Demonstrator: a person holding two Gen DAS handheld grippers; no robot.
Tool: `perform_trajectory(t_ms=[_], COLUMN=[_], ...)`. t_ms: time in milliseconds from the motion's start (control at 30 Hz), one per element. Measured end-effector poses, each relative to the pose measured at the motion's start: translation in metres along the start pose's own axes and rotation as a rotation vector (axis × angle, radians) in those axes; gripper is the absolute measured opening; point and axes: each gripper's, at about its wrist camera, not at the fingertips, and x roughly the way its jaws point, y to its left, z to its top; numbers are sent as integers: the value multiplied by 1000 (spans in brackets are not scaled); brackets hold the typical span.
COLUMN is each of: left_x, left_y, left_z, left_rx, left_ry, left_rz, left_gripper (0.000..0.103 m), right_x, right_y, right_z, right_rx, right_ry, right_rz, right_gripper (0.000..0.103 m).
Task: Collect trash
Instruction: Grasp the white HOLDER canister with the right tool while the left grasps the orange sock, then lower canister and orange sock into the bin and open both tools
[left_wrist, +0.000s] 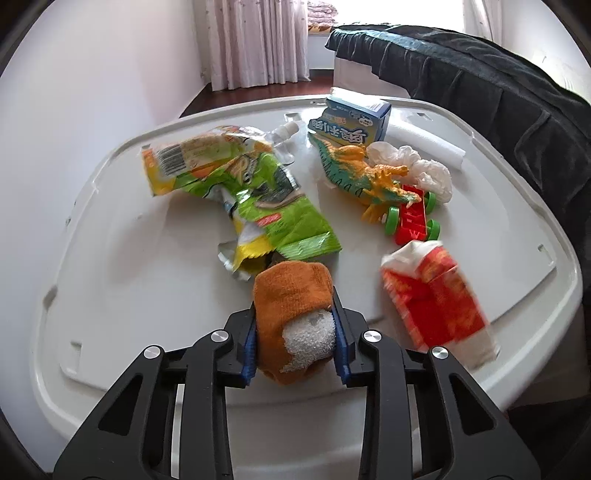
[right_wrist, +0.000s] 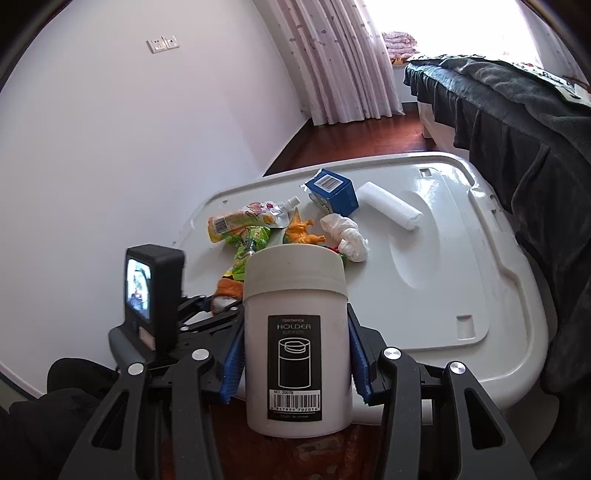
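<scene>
My left gripper (left_wrist: 295, 328) is shut on an orange and white sock (left_wrist: 291, 295), just above the near part of a white plastic lid (left_wrist: 110, 295). My right gripper (right_wrist: 295, 350) is shut on a white toothpick holder canister (right_wrist: 295, 343), held upright off the lid's near edge. On the lid lie a green snack wrapper (left_wrist: 266, 206), a yellow drink pouch (left_wrist: 184, 155), a red and white carton (left_wrist: 436, 295), a blue carton (left_wrist: 351, 118), crumpled white tissue (left_wrist: 424, 166) and a white paper roll (right_wrist: 391, 208).
An orange toy dinosaur (left_wrist: 354, 170) lies against a red toy cart with green wheels (left_wrist: 413, 218). A bed with a dark blanket (left_wrist: 498, 96) stands to the right. A white wall (right_wrist: 110, 147) is on the left, curtains (right_wrist: 332, 55) behind.
</scene>
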Motion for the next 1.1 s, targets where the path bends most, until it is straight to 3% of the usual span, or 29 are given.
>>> perform_trajectory(t_ms=[300,567,767,1100], left_x=[-97,-161,-146,-120], left_y=[11,28,37,48], left_z=[-39,-112,-167,-173], left_rx=[52,65,32,-29], left_ry=[-17,5,108,110], left_rz=[-43,-21,-34,-50], left_gripper=[30,30,31,31], right_x=[5,-4,-19,12], right_y=[20,58,91,107], right_z=[-11,-83,-144,-167], right_rx=[-29,8,6,-87], right_ry=[-15,10,17,137], right_rz=[-6,19,-3,-38], right_gripper=[47,47,47,47])
